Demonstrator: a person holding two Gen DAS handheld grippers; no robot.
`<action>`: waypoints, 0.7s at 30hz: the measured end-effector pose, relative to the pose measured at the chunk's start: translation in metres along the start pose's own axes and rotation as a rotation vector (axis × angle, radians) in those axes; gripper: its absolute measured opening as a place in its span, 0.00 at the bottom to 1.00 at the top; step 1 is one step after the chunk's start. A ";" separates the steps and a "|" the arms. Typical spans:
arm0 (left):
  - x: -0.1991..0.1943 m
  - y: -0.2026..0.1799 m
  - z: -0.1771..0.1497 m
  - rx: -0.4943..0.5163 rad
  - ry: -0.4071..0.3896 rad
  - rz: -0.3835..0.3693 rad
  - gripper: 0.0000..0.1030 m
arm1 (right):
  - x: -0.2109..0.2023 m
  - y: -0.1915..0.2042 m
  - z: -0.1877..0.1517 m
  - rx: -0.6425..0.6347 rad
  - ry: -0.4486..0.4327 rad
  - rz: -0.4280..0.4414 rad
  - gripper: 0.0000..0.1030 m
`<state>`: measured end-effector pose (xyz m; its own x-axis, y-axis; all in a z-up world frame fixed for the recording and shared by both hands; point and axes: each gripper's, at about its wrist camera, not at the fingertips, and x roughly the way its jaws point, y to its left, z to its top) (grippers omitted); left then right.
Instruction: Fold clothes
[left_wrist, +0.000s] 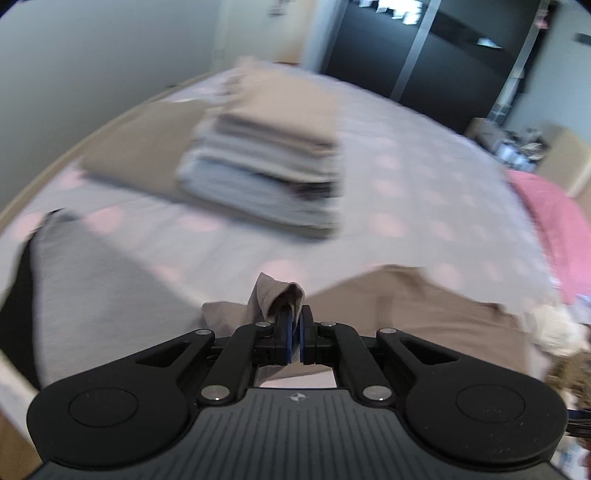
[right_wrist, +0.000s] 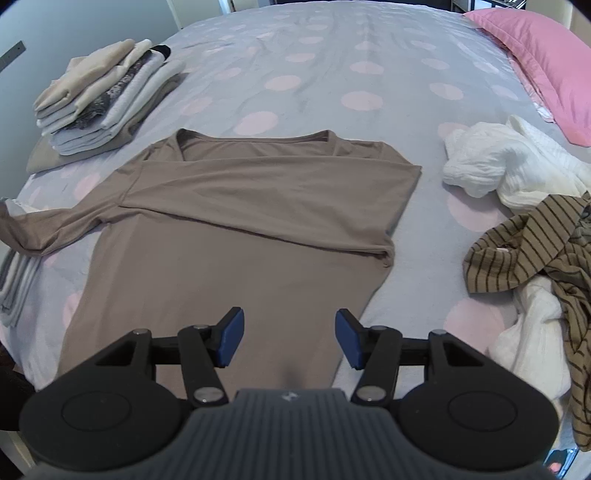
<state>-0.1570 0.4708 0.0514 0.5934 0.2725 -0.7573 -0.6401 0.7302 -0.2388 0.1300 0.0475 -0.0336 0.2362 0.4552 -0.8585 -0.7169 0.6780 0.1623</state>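
The brown shirt (right_wrist: 236, 229), thin, soft and light, lies flat on the bed (right_wrist: 317, 74); the left tool (left_wrist: 295, 325) pinches its sleeve end, a good hold, while the right tool (right_wrist: 288, 339) is spread above the hem.

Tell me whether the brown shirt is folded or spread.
Partly folded: the brown shirt has one sleeve folded across its chest, the other sleeve still stretched out sideways.
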 end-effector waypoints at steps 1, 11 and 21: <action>0.000 -0.014 0.002 0.019 0.000 -0.034 0.01 | 0.000 -0.001 0.000 -0.002 -0.001 -0.008 0.57; 0.033 -0.167 0.016 0.269 0.051 -0.328 0.01 | 0.006 -0.004 0.002 0.006 0.007 -0.009 0.58; 0.097 -0.288 0.005 0.425 0.154 -0.547 0.01 | 0.019 -0.017 0.009 0.032 0.031 -0.027 0.58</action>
<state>0.0872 0.2904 0.0496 0.6797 -0.2717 -0.6813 -0.0056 0.9269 -0.3752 0.1527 0.0502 -0.0487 0.2347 0.4188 -0.8772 -0.6893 0.7080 0.1536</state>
